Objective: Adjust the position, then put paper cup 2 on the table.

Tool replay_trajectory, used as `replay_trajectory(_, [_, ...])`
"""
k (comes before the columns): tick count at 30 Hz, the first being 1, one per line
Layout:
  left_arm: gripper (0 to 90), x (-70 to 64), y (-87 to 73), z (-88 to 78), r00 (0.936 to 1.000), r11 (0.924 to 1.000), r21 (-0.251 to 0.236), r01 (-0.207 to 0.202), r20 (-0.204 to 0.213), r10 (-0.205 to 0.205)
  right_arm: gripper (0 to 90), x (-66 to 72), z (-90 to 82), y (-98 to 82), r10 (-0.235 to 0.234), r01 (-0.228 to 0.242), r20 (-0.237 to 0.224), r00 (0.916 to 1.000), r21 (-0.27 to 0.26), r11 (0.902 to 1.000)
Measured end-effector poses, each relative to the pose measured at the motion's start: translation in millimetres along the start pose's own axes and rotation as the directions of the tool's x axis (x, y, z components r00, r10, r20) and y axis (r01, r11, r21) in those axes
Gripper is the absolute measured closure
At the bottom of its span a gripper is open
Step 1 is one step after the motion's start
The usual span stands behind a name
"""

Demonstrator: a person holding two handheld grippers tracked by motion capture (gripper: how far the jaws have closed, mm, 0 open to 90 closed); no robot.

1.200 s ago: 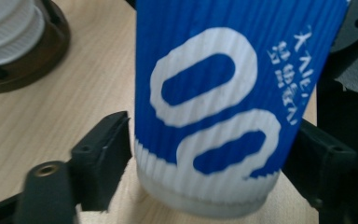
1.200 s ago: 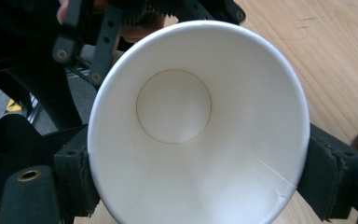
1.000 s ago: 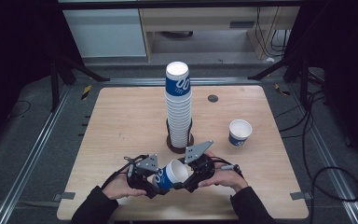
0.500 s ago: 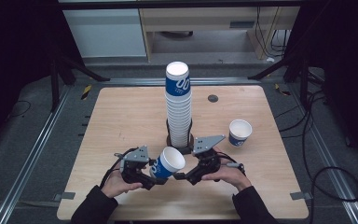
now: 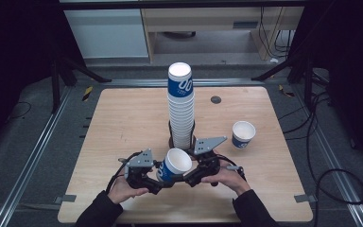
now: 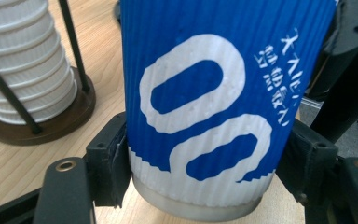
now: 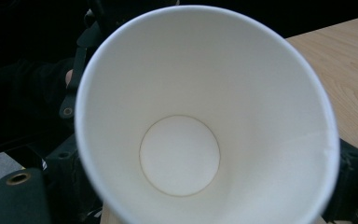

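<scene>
Paper cup [image 5: 174, 166], blue and white, is pinched by the left claw [image 5: 163, 182] low in the frame. The right claw [image 5: 189, 179] has just been closing around its rim. One cup [image 5: 243, 134] already stands apart; the tall stack [image 5: 180, 109] waits.

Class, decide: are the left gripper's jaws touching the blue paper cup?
Touching. In the left gripper view, the left gripper has both black jaws pressed flat against the ribbed sides of the blue paper cup, no gap.

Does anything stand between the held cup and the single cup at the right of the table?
Only the right gripper, whose jaws have just been closing around the rim of the held cup; past it the table is bare up to the single cup.
</scene>
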State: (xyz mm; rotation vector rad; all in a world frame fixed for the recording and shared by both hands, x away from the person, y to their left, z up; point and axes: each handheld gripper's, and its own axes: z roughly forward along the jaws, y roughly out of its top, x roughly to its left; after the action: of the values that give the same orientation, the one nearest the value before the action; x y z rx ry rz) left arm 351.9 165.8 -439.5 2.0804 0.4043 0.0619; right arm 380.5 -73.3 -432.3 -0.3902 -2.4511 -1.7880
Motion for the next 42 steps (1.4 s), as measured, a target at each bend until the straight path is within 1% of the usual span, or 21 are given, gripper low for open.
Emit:
replay_trajectory(3, [28.0,-1.4,0.4,0.4,1.0,1.0,-0.007,-0.004,-0.007,0.004,17.1,-0.3,0.4,-0.2,0.015,-0.015,-0.022,0.9997,-0.011,0.9998])
replay_trajectory(6, [27.8,-1.6,0.5,0.2,1.0,0.9999,-0.01,-0.006,-0.008,0.006,18.8,-0.2,0.1,-0.4,0.014,-0.014,-0.03,0.9994,-0.019,0.9997])
replay_trajectory(11, [25.9,0.0,0.0,0.6,0.9999,1.0,0.003,-0.002,-0.016,0.002,20.1,0.9,-0.6,0.3,-0.002,0.002,-0.02,0.9998,-0.014,0.9999])
replay_trajectory(12, [22.7,0.3,-0.5,0.6,0.9996,1.0,0.005,-0.007,-0.026,0.007,20.1,0.9,-1.6,0.9,-0.005,0.004,-0.012,0.9999,-0.016,0.9999])
replay_trajectory(13, [22.2,0.8,-1.1,0.9,0.9996,0.9999,0.01,-0.004,-0.027,0.004,20.1,0.5,-3.0,1.5,-0.003,0.003,-0.01,0.9999,-0.021,0.9998])
replay_trajectory(14, [20.4,1.3,-1.5,1.4,0.9995,0.9999,0.015,-0.005,-0.03,0.006,20.1,-0.2,-6.7,2.8,-0.005,0.005,0.01,0.9999,-0.028,0.9996])
replay_trajectory(16, [20.5,2.6,-3.0,2.1,0.9991,0.9996,0.027,-0.006,-0.042,0.007,20.1,-0.7,-9.0,3.6,-0.005,0.006,0.02,0.9998,-0.032,0.9995])
replay_trajectory(17, [20.0,3.6,-3.9,1.8,0.9988,0.9997,0.026,-0.004,-0.048,0.005,20.1,-1.3,-12.1,4.6,-0.009,0.011,0.04,0.9991,-0.037,0.9992])
replay_trajectory(18, [20.1,4.2,-4.7,1.3,0.9985,0.9997,0.024,0.0,-0.054,0.001,20.0,-1.9,-14.9,5.1,-0.008,0.011,0.052,0.9986,-0.043,0.999])
replay_trajectory(19, [19.6,6.1,-5.9,0.2,0.9984,0.9996,0.028,0.011,-0.056,-0.01,19.9,-3.1,-20.0,6.3,-0.015,0.019,0.088,0.996,-0.044,0.9989])
replay_trajectory(20, [19.6,7.2,-6.7,-0.6,0.9981,0.9994,0.03,0.017,-0.06,-0.015,19.9,-3.1,-20.0,6.3,-0.015,0.019,0.088,0.996,-0.044,0.9989])
replay_trajectory(22, [19.2,10.3,-8.6,-3.0,0.9967,0.9988,0.038,0.03,-0.076,-0.027,19.9,-4.8,-25.7,6.9,-0.01,0.016,0.114,0.9934,-0.053,0.9985])
replay_trajectory(26, [19.2,15.8,-10.1,-6.8,0.9926,0.9977,0.037,0.056,-0.109,-0.052,19.8,-7.9,-36.0,7.3,-0.008,0.019,0.182,0.9832,-0.061,0.998])
replay_trajectory(29, [19.0,19.9,-11.3,-10.4,0.988,0.9968,0.028,0.075,-0.138,-0.07,19.9,-10.0,-42.4,7.0,-0.012,0.026,0.245,0.9694,-0.057,0.998])
replay_trajectory(31, [18.7,24.5,-13.0,-13.0,0.9819,0.9949,0.015,0.1,-0.163,-0.096,19.9,-11.7,-46.1,6.4,-0.009,0.025,0.278,0.9605,-0.052,0.9983])
replay_trajectory(32, [18.6,26.0,-13.7,-14.0,0.9797,0.9939,0.012,0.109,-0.171,-0.106,19.9,-12.5,-48.2,6.1,-0.009,0.024,0.3,0.9538,-0.045,0.9987])
replay_trajectory(35, [18.8,31.3,-16.5,-18.2,0.9712,0.9906,-0.003,0.137,-0.197,-0.135,19.7,-14.0,-52.0,5.7,0.0,0.015,0.335,0.9423,-0.042,0.999])
replay_trajectory(38, [18.8,34.8,-17.8,-24.0,0.9635,0.9883,-0.019,0.151,-0.221,-0.152,19.5,-14.6,-55.3,5.5,0.003,0.011,0.35,0.9366,-0.04,0.9991])
replay_trajectory(39, [18.9,36.0,-18.0,-25.9,0.9604,0.9875,-0.026,0.155,-0.23,-0.157,19.5,-15.4,-57.8,5.8,0.0,0.012,0.383,0.9239,-0.029,0.9995])
replay_trajectory(41, [18.9,38.6,-18.5,-29.5,0.9534,0.9851,-0.042,0.167,-0.248,-0.172,19.5,-15.7,-58.9,5.8,0.002,0.01,0.388,0.9215,-0.028,0.9996])
replay_trajectory(42, [19.0,40.0,-18.8,-31.5,0.9491,0.9833,-0.048,0.175,-0.257,-0.182,19.5,-16.0,-60.9,5.9,0.003,0.008,0.402,0.9156,-0.027,0.9996])
